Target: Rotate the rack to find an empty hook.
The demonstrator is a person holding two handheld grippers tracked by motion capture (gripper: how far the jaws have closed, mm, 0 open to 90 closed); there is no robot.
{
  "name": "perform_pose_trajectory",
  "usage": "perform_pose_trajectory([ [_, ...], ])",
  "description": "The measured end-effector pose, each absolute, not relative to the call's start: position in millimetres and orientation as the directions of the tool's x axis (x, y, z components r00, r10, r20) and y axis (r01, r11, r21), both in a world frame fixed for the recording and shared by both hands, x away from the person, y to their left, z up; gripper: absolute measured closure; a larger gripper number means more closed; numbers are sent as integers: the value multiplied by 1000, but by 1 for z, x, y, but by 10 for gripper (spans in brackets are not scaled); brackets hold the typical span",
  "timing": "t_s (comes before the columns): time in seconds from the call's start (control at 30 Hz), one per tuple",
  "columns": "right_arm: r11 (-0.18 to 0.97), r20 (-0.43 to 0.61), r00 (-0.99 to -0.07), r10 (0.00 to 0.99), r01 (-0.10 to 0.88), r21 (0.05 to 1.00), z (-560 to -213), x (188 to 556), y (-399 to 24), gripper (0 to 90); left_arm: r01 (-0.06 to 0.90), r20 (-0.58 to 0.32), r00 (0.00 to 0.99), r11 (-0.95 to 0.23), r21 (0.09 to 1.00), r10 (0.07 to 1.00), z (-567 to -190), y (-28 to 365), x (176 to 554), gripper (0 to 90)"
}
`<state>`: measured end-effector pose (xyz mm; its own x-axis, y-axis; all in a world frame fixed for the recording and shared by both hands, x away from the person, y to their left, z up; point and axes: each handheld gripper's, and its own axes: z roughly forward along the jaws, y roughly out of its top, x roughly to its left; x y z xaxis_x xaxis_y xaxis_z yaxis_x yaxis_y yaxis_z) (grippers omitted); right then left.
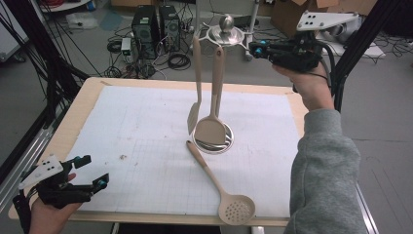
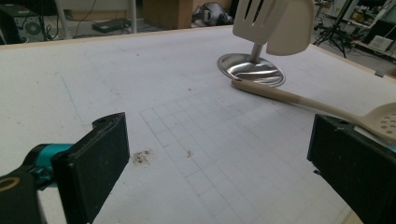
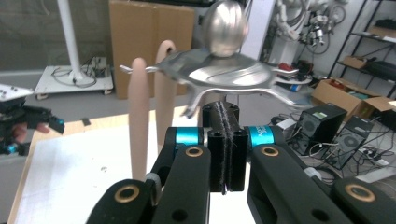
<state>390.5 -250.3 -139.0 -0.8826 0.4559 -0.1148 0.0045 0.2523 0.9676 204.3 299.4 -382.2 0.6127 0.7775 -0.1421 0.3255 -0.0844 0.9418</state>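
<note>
Up at about one o'clock from the table's middle, the right gripper is hovering with its jaws pressed flat together and nothing between them, its tips sitting just beside the rack's hook disc, at that disc's three o'clock edge; whether they are touching it I cannot tell. Two beige utensils are hanging from that disc: a slotted turner and a solid spatula, both dangling over the round steel base near the table centre. Lying on the white gridded mat, a slotted spoon is stretching from the base toward five o'clock, its handle tip touching the base rim. Down at eight o'clock, the left gripper is resting near the table's near edge with its jaws spread wide and empty, well apart from the rack. From the right gripper view, the closed pads are sitting directly under the disc and its steel ball knob, with the two hanging handles at ten o'clock, details the high view is showing less plainly. From the left gripper view, the spoon is lying between the open jaws and the base.
</note>
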Motion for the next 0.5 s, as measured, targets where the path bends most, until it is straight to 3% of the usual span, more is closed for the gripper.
perform_pose_trajectory([
  [0.5,252,-128,-883,452,-11,968,-136,382,-248,900,325,-144,611,-82,942,778,-382,301,205,62],
])
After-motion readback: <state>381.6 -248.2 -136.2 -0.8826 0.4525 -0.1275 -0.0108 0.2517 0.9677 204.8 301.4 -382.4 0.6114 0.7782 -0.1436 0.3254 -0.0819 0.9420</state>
